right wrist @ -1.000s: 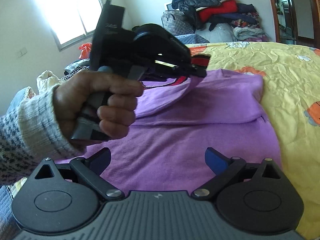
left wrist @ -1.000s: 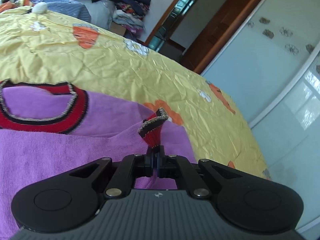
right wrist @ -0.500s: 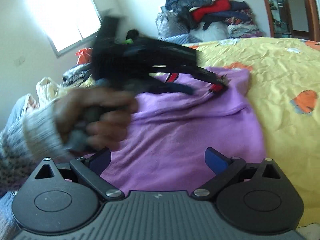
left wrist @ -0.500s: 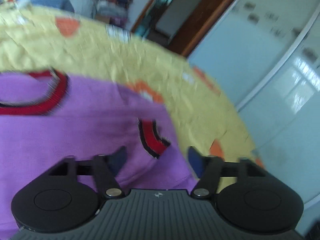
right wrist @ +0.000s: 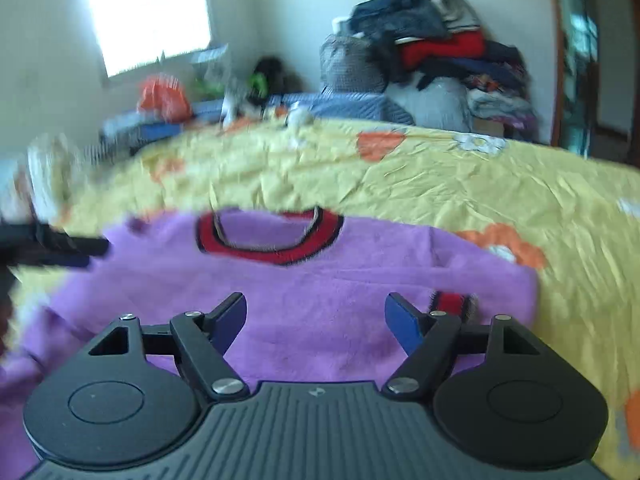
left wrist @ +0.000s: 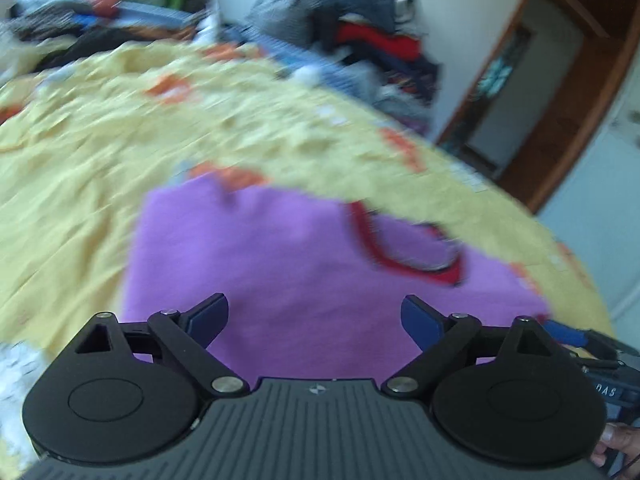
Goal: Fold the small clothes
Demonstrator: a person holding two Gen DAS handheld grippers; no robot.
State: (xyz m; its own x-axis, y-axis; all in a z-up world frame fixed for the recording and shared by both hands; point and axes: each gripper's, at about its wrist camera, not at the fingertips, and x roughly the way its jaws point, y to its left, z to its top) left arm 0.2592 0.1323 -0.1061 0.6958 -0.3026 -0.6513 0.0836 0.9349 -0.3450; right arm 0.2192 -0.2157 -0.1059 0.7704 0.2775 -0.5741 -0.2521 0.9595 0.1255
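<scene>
Sweater-folding is under way on a bed draped in a crinkled yellow sheet with orange flower prints (right wrist: 460, 184), where a small fuzzy purple knit sweater with a red-and-black ribbed collar (right wrist: 320, 288) is lying flat, one red-striped cuff (right wrist: 450, 302) tucked onto its body. The left gripper (left wrist: 314, 322) and the right gripper (right wrist: 314, 320) are both hovering above the sweater with their blue-padded jaws spread wide, gripping nothing. Both views are smearing with motion, so the risk looks to be haste: a fast sweep could be dragging the soft knit, flicking the tucked sleeve loose or bunching the loose sheet beneath. The two tools, working near each other, could also be clashing.
</scene>
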